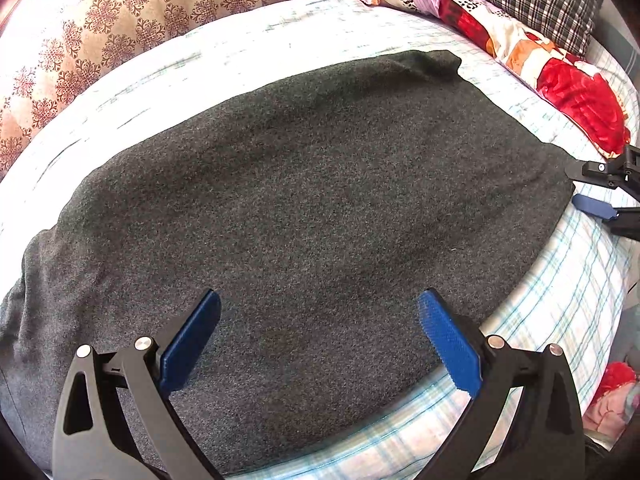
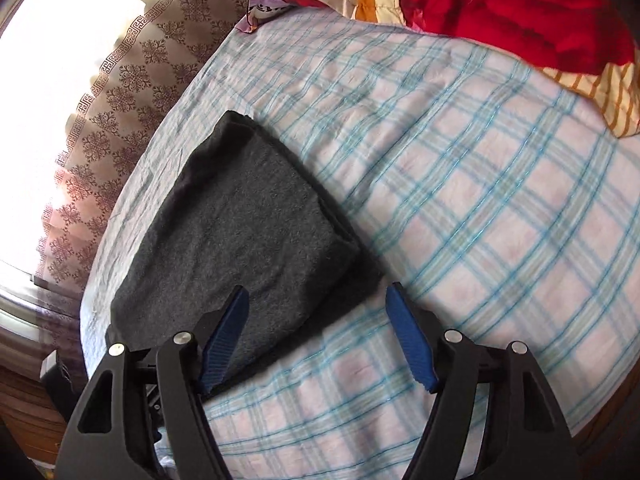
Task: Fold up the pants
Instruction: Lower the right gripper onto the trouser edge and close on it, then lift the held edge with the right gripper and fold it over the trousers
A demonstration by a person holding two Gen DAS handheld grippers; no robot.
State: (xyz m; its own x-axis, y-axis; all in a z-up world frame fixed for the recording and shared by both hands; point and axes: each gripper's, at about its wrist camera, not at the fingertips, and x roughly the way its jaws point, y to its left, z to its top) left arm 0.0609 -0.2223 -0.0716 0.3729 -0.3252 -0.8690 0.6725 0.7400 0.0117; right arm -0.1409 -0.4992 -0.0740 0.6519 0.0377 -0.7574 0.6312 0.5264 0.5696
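L gripper (image 1: 318, 336), black frame w/ blue ribbed pads, hangs over the near edge of the dark grey fleece pants (image 1: 304, 200); jaws wide apart, nothing between the pads, cloth just under them but no contact I can confirm. R gripper (image 2: 316, 336), same build, also spread wide and empty: in its own view the left pad (image 2: 224, 344) sits above the pants' near corner, the right pad (image 2: 412, 344) above bare sheet, so the corner lies a bit left of the gap's centre. Pants lie flat on the pale blue-and-pink plaid bedsheet (image 2: 480, 200), already doubled by the look of the layered edge in the right wrist view. Long axis runs from L gripper's side across to the R gripper (image 1: 600, 196), seen at the cloth's right end in the left wrist view. So each hand is nearest its own end; next fold prob. turns on R shifting slightly onto that corner before pinching. Beyond: red-patterned quilt (image 1: 576, 92), checked dark pillow (image 1: 528, 0), brown ornamental curtain (image 1: 100, 28) at the back.
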